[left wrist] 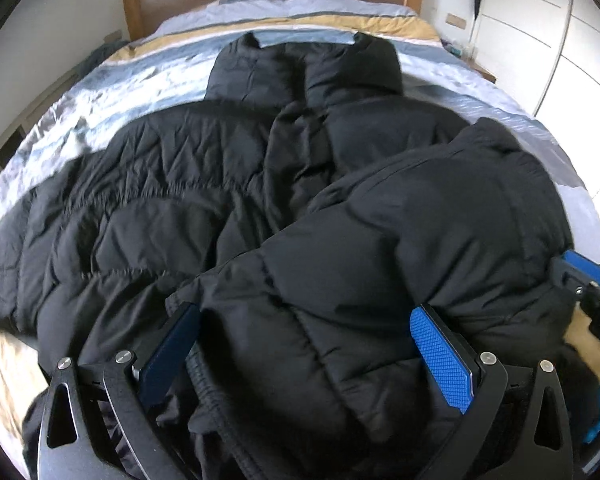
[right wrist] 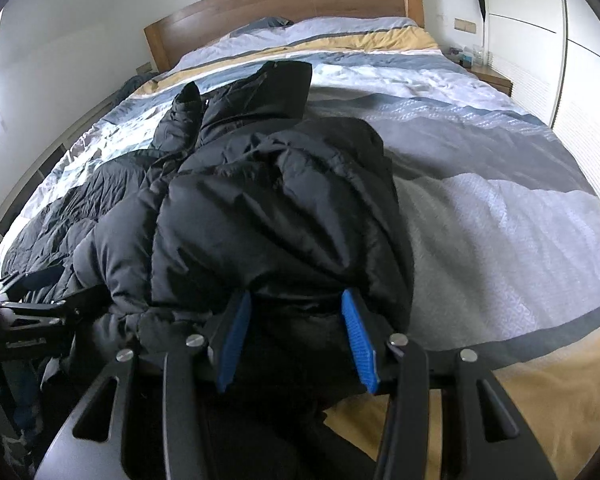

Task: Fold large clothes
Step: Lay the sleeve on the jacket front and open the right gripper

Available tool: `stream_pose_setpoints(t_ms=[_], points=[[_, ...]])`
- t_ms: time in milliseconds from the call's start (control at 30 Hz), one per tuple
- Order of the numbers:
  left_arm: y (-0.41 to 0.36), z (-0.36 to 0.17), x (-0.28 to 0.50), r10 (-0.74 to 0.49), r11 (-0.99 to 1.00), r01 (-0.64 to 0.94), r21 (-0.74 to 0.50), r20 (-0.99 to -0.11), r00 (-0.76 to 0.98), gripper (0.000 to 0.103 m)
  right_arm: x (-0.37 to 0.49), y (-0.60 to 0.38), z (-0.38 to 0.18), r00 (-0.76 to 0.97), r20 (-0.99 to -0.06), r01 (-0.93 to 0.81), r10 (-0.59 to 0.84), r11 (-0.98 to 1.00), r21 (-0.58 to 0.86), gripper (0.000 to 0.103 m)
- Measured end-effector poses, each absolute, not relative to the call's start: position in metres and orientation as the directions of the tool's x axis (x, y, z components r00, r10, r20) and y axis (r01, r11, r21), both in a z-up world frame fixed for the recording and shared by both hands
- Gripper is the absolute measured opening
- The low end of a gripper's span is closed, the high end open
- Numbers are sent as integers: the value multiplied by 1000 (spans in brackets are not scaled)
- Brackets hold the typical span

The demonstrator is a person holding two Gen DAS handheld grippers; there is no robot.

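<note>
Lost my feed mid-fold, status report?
Left gripper and right gripper each shut on black puffer jacket. Near side doubled over on bed. Nothing in the way.

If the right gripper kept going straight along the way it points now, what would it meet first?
The black puffer jacket itself: the right gripper already has a bunched fold between its pads, so more jacket lies straight ahead, then probably the striped duvet beyond it.

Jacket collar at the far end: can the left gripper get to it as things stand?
Probably not yet. The left gripper has a thick fold of the black puffer jacket between its pads; the collar lies far up the bed, beyond that bulk.
</note>
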State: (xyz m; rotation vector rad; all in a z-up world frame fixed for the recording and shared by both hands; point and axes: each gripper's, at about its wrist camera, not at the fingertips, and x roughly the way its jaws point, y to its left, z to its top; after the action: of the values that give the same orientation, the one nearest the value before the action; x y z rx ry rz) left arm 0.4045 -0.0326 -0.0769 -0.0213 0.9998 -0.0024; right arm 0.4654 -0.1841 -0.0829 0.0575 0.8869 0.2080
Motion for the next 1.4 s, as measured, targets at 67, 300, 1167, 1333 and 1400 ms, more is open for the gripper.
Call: stream_pose_setpoints(t_ms=[67, 300, 1167, 1333, 1400], points=[[-29, -81, 403, -4, 1000, -15, -15, -844, 536, 103, 466, -183, -84, 608, -768, -159, 202, 978, 131, 46], [-25, -79, 393, 21, 1000, -25, 9, -851, 524, 103, 461, -187, -81, 594, -782, -159, 187, 981, 114, 46], [-36, -69, 388, 30, 1000, -10, 30, -857, 514, 103, 443, -180, -74, 600, -786, -140, 151, 987, 82, 46], [-18, -46, 369, 50, 998, -51, 27, -841, 538, 102, 428, -187, -67, 595, -795, -107, 119, 992, 69, 46], [-11, -32, 355, 63, 997, -65, 32, -830, 555, 102, 415, -190, -58, 599, -792, -95, 115, 993, 73, 46]])
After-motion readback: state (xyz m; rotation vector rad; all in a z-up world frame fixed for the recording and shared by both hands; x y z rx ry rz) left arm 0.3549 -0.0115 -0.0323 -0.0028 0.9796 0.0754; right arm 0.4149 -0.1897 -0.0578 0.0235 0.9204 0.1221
